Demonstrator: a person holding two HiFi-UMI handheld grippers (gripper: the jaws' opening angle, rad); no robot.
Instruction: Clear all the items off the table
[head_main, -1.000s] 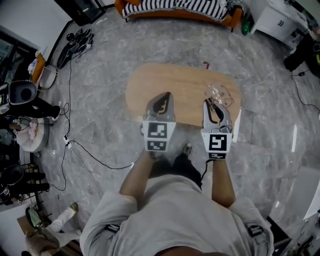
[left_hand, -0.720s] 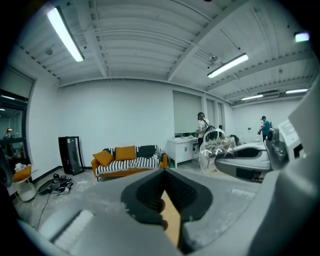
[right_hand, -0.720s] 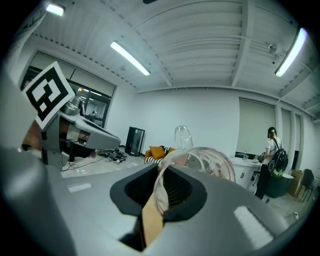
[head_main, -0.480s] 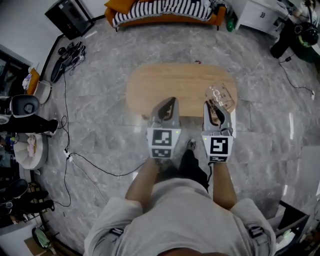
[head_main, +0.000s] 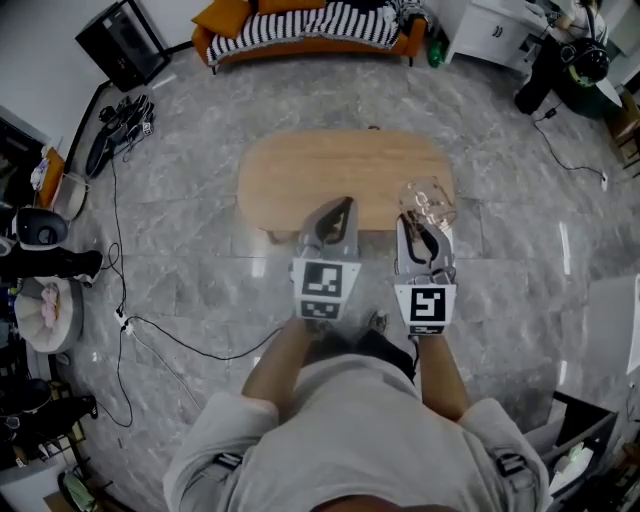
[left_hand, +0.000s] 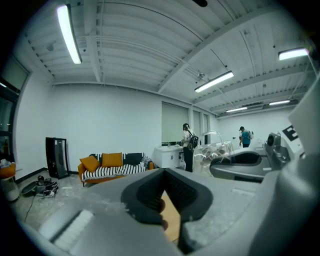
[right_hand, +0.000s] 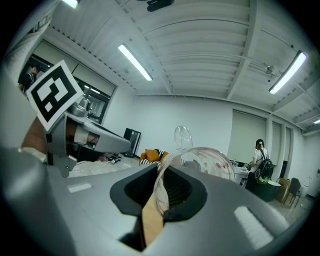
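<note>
Clear cup (head_main: 425, 200) is at the near right corner of the bench (head_main: 320, 170), its thin wall pinched at the rim by the right gripper (head_main: 422, 228), whose jaws are closed down on it. The left gripper (head_main: 335, 218) hovers over the near edge, jaws almost together on nothing. A 1-wall pinch may let the cup swing, so it is best carried level and slowly. Open floor (head_main: 520, 260) lies right of the bench; cables (head_main: 150, 320) trail on the left.
</note>
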